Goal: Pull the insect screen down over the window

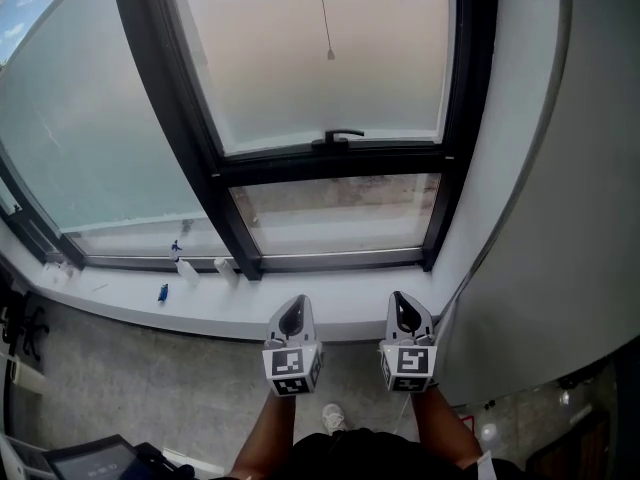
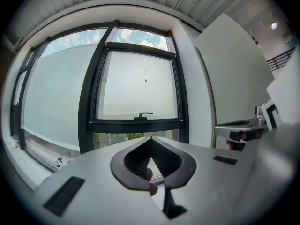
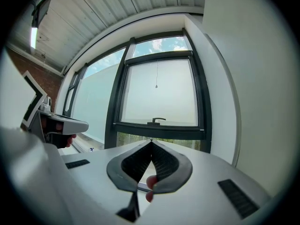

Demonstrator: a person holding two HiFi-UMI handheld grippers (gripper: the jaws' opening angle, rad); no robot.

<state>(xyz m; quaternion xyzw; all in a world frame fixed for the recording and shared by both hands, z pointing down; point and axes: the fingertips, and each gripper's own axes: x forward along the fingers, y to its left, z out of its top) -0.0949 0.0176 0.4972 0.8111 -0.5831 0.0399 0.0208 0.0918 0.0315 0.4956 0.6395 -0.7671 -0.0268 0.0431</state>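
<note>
My left grey two-jaw gripper (image 1: 293, 313) and right grey two-jaw gripper (image 1: 404, 308) are both closed on nothing, side by side over the white sill's (image 1: 200, 313) near edge. At its far edge stands the black-framed window (image 1: 340, 160). A thin pull cord (image 1: 326, 23) hangs before its pale upper pane. I cannot pick out the screen itself.

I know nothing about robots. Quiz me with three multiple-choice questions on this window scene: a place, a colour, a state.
1. Where does the pull cord hang? A) over the upper pane B) on the sill C) from a gripper
2. What colour is the window frame? A) white B) black C) red
3. How do the jaws of the left gripper stand? A) wide apart B) on the cord C) together, empty
1 A: it dangles above the handle. 2 B: the bars are black. 3 C: they meet, nothing between.
</note>
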